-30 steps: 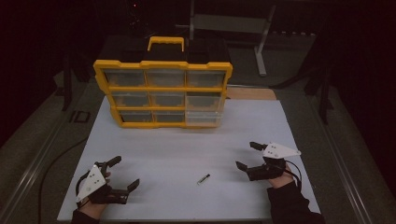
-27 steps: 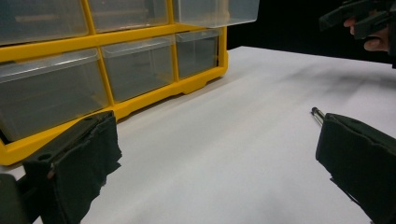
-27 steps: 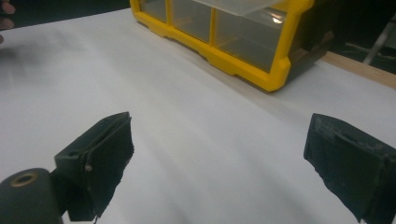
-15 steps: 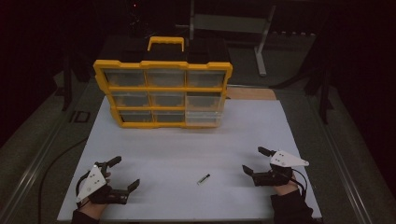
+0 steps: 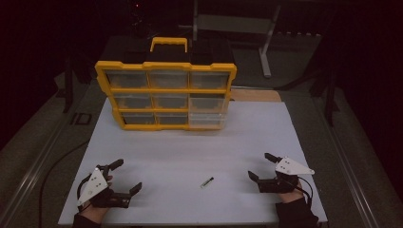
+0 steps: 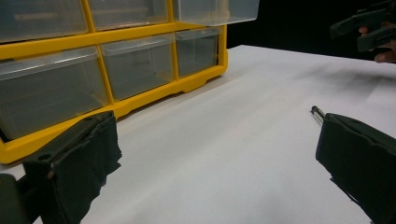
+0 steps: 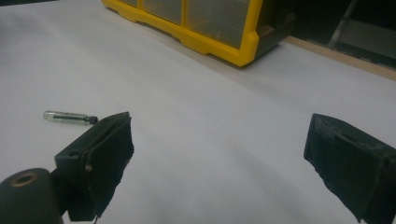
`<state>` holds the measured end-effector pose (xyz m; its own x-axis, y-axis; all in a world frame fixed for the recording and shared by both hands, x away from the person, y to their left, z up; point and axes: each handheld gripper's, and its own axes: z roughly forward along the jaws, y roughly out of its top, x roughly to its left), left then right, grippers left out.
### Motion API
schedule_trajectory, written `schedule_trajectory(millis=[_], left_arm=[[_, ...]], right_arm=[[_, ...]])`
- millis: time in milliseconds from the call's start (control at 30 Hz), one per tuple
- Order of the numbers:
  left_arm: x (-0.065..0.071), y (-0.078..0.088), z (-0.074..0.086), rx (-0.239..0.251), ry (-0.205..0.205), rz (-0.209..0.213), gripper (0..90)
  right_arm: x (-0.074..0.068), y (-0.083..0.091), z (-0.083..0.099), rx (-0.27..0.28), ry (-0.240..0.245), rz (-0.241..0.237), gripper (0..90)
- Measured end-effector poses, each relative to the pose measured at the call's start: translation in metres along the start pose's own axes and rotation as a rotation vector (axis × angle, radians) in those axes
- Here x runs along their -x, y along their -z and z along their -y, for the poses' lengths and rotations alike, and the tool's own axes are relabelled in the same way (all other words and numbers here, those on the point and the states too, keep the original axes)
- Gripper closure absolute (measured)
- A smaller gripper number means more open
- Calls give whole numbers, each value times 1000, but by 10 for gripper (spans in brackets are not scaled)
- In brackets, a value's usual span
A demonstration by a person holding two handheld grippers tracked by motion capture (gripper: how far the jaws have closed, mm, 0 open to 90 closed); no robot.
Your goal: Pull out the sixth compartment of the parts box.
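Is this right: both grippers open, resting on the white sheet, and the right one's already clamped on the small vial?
Not quite. The right gripper is open and holds nothing. The small vial lies loose on the white sheet, between the two grippers and apart from both; the high view shows the gap, and the right gripper view shows it beside one jaw. The left gripper is open too, as you said.

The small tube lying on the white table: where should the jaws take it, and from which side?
Grip the small clear tube at mid-length, coming from above with the jaws across its long axis. It lies flat and free on the white table; the open right gripper seems nearest.
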<state>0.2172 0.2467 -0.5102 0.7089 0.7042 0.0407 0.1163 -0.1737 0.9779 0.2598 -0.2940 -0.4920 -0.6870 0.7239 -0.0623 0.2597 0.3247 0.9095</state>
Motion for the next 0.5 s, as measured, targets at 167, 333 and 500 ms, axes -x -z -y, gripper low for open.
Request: schedule_trajectory(millis=[167,333,500], left_arm=[[0,0,1,-1,2,0,2],[0,0,1,-3,2,-1,2],[-1,0,1,-6,3,-1,2]], right_arm=[[-2,1,-2,13,4,5,81],[-2,0,-1,25,-6,-4,81],[-4,-1,-1,13,0,-13,82]])
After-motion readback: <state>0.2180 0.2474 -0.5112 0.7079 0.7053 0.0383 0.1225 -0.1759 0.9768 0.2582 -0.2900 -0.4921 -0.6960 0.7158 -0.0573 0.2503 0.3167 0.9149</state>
